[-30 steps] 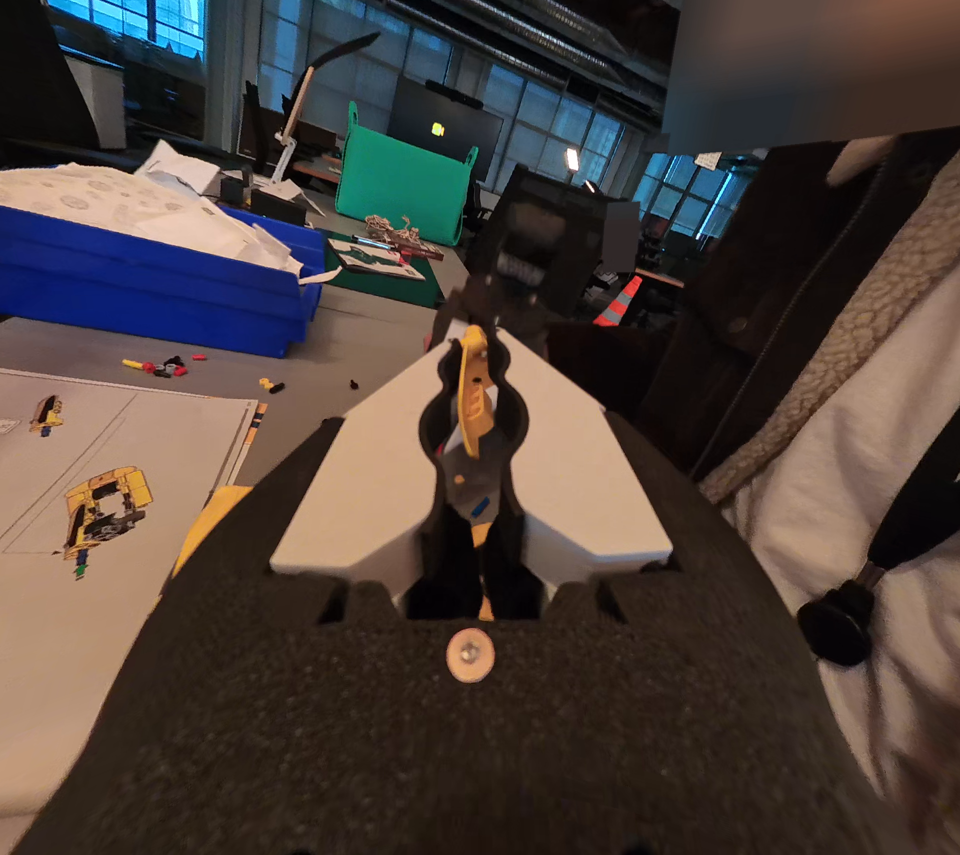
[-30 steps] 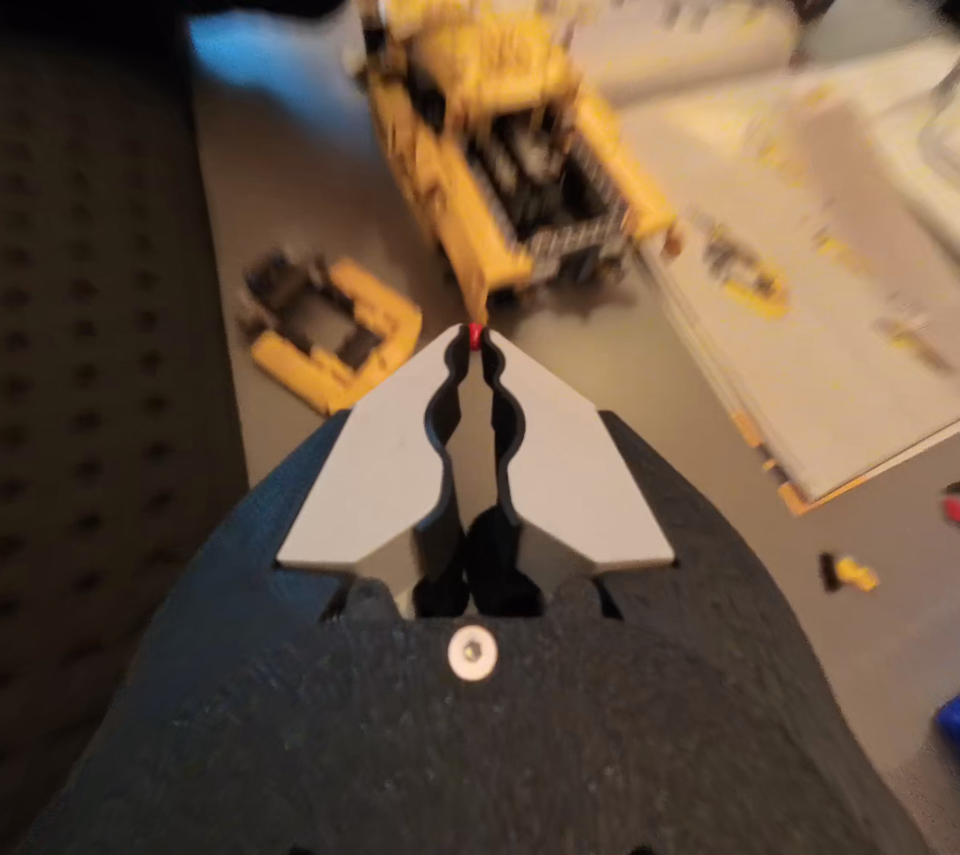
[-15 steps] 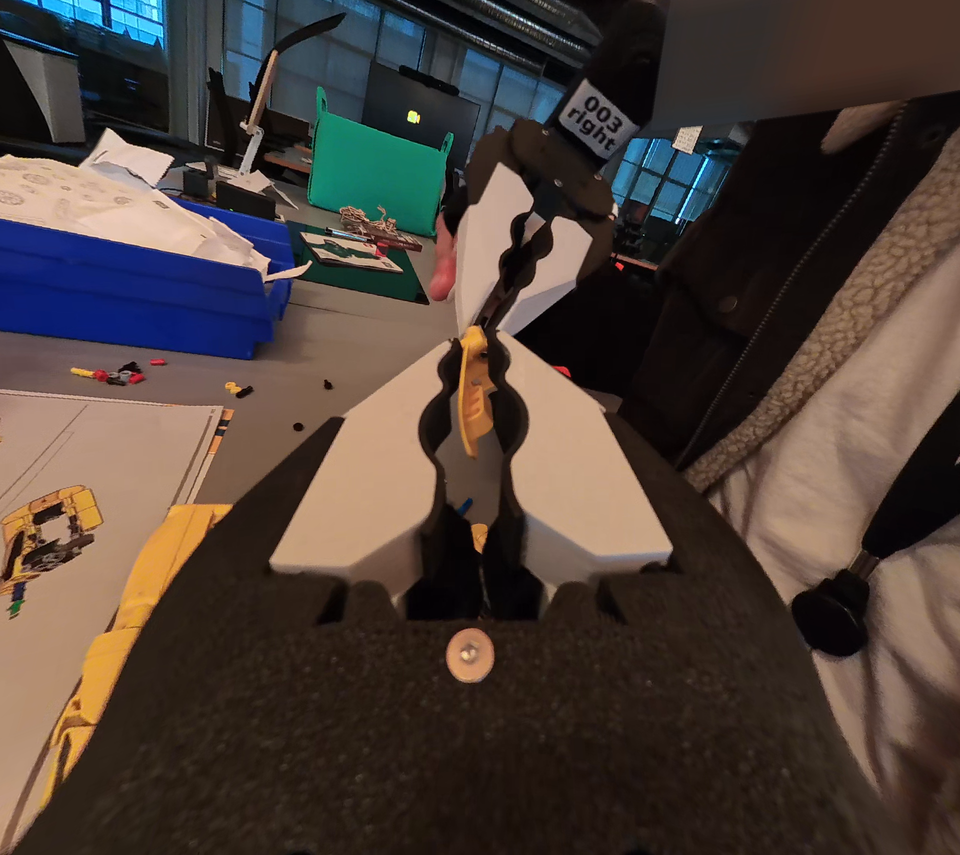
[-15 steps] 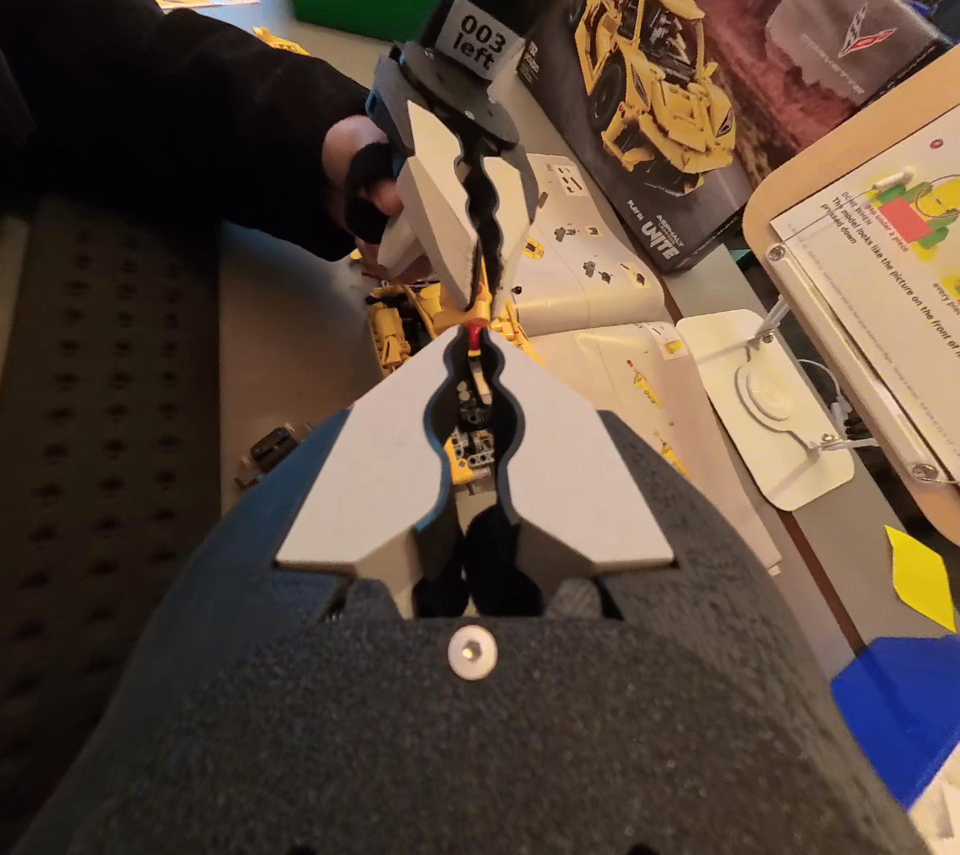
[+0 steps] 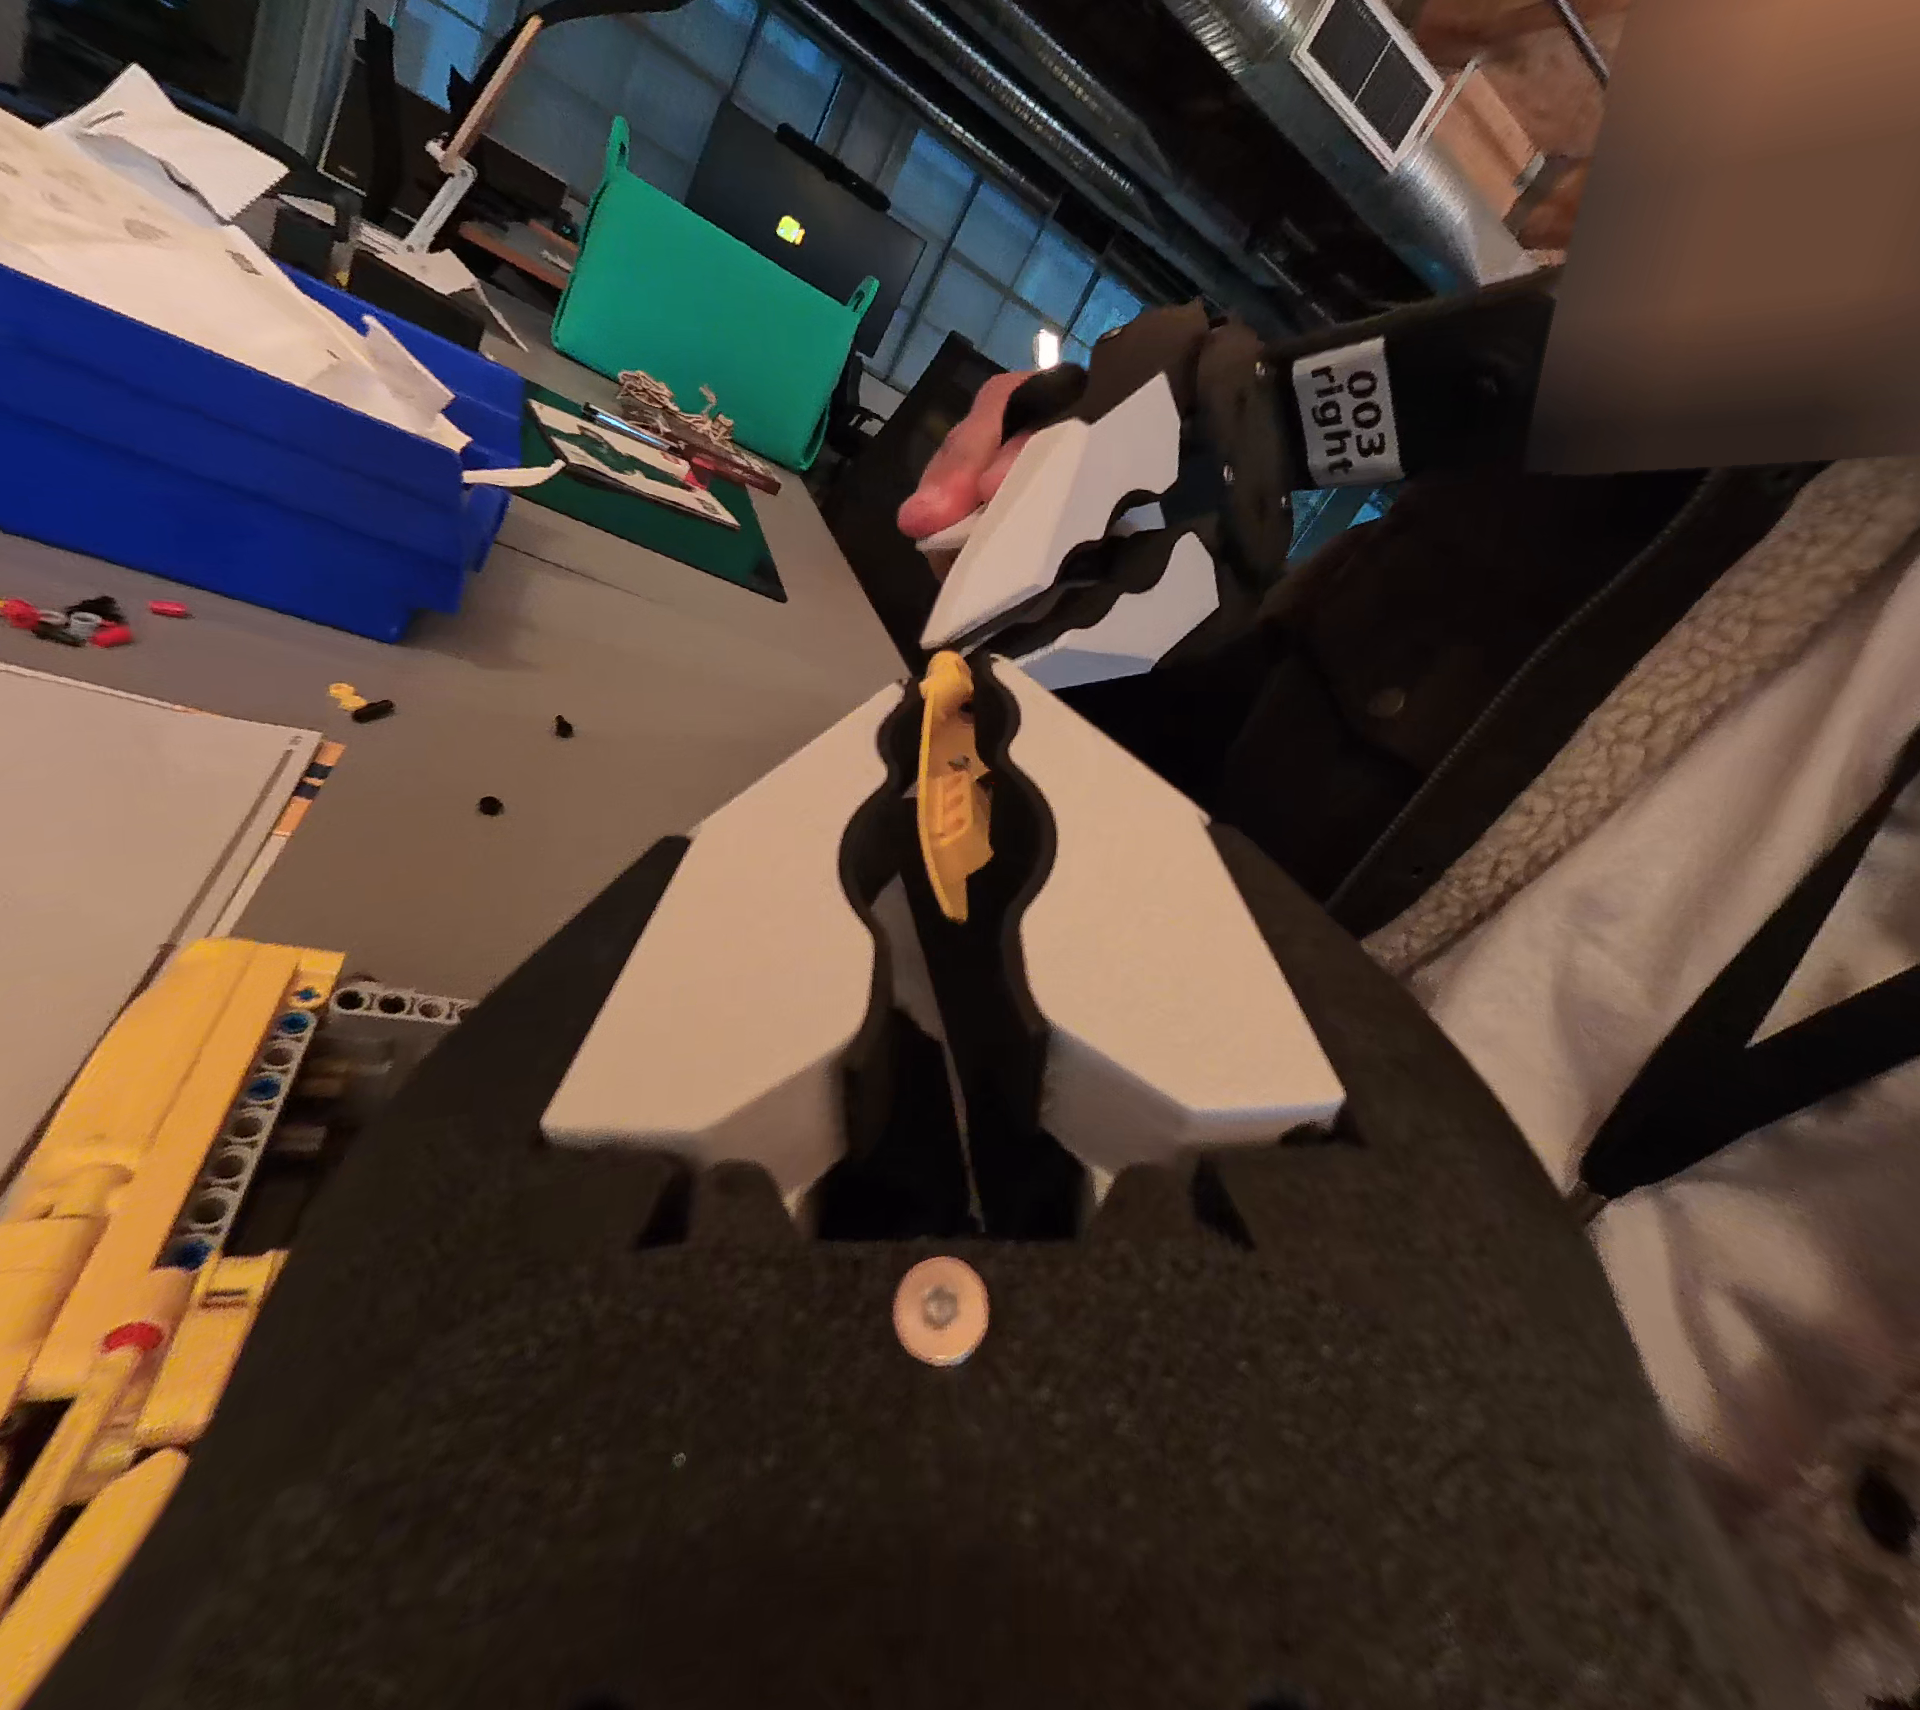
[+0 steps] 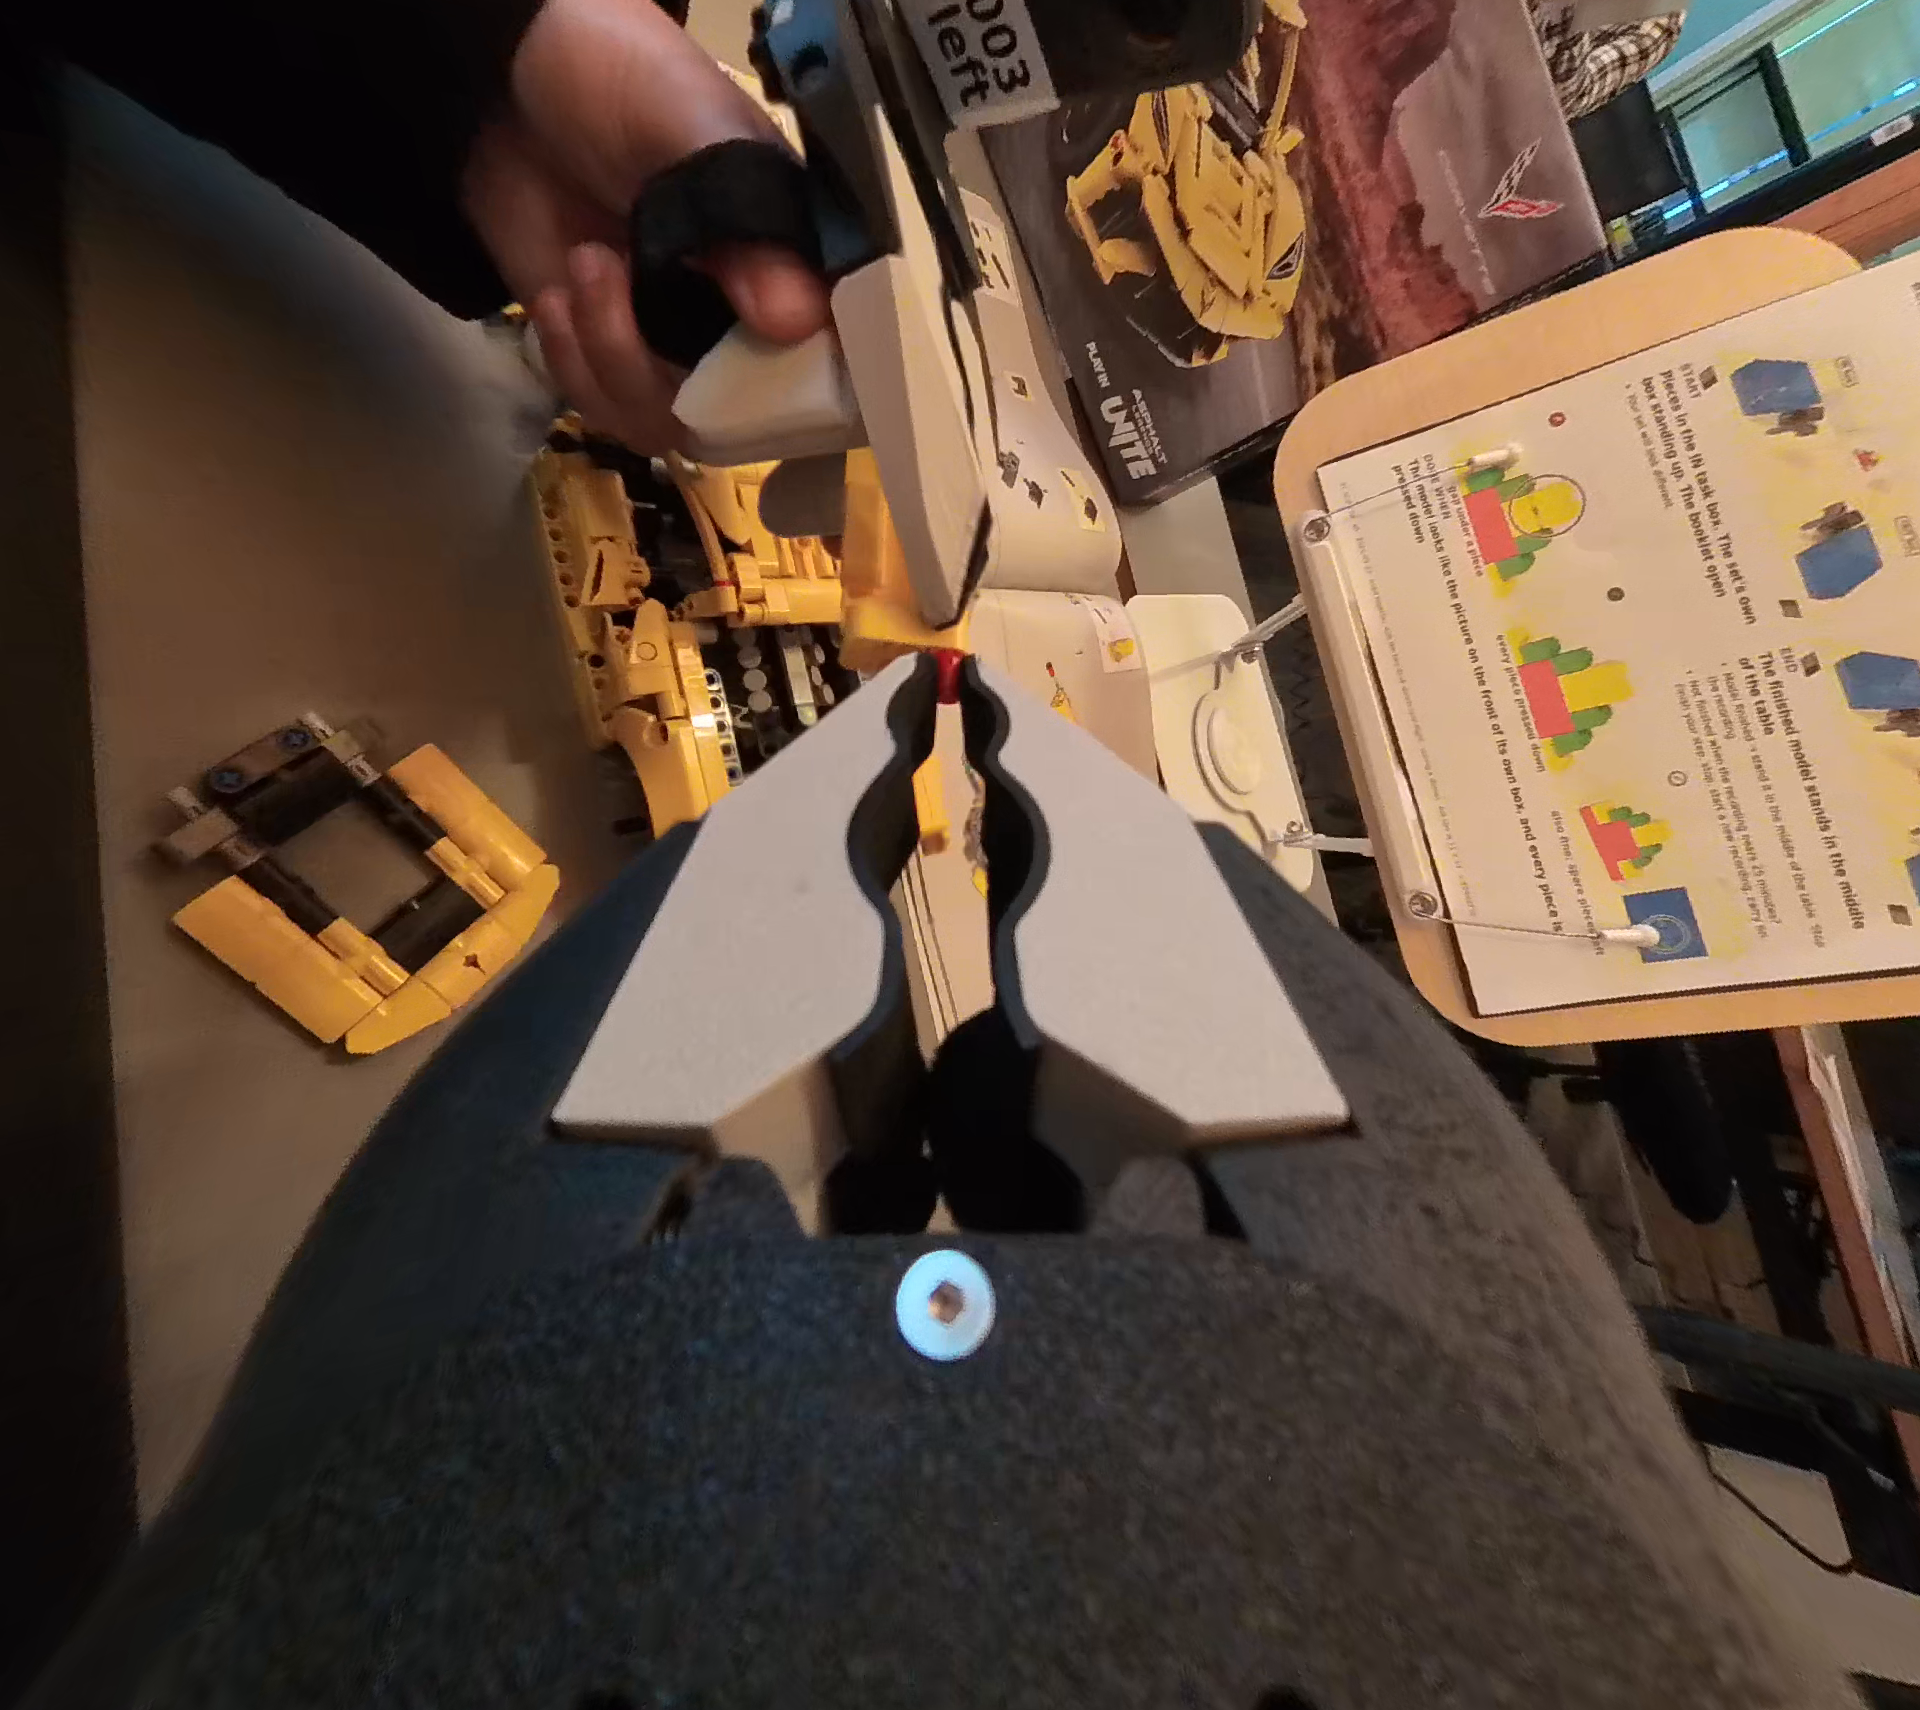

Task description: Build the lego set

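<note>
Left tongs (image 5: 951, 684) pinching yellow panel piece (image 5: 948, 803), long axis along the fingers, raised above the surface (image 5: 644, 673). Right tongs (image 6: 948, 684) pinching red pin (image 6: 947, 692), tip to tip with the panel's far end, pin aimed straight at it.

A slim yellow lego piece (image 5: 951, 787) stood pinched between the left claw's (image 5: 948, 686) fingertips. A small red pin (image 6: 945, 671) sat in the right claw's (image 6: 943, 686) tips, touching it. Below lay the yellow car model (image 6: 665, 621), a yellow frame (image 6: 353, 881) leftward.

right claw (image 6: 948, 692) pinching red pin (image 6: 947, 690), left claw (image 6: 951, 616) opposite
</note>
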Tool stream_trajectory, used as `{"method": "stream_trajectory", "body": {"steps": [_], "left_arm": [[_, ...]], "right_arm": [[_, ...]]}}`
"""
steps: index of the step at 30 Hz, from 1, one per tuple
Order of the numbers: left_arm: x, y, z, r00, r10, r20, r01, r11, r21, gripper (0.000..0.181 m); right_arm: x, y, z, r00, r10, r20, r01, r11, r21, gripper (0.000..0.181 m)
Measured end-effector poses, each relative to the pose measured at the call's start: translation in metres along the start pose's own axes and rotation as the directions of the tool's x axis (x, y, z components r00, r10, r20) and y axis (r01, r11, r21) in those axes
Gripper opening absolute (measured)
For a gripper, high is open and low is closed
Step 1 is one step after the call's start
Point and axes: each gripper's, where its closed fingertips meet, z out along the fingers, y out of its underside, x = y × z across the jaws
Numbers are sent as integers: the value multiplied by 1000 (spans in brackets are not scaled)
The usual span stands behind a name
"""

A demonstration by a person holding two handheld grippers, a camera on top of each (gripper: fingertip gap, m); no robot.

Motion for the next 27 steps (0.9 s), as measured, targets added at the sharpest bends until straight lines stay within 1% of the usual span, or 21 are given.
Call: {"method": "stream_trajectory", "body": {"steps": [5,7,10,13,16,21,24,26,27], "left_arm": [[-4,3,3,999,-34,6,34,999,10,8],[-4,4,3,999,-35,5,35,999,8,8],[-7,8,5,999,-25,24,25,1000,-15,8],[-8,7,3,999,-17,32,18,1000,-21,8],[-5,5,2,1000,-13,13,13,1000,-14,8],[-4,3,1,1000,-16,4,16,1000,-10,8],[-5,2,0,1000,-4,17,4,1000,-16,8],[-7,2,-2,999,12,39,-11,1000,-25,8],[-9,2,-4,998,23,55,-21,999,-34,8]], "right_arm": [[-2,4,0,1000,-12,-16,11,999,-38,4],[-2,3,0,1000,10,-16,-11,1000,-23,3],[-5,8,1,993,116,35,-116,993,14,3],[-5,9,4,958,274,91,-279,958,60,3],[-5,7,3,939,328,101,-337,937,89,4],[-6,7,5,939,330,94,-337,939,68,4],[-10,14,7,941,323,106,-327,945,27,4],[-15,28,9,936,330,124,-329,944,-30,4],[-21,42,10,928,340,151,-329,940,-88,4]]}}
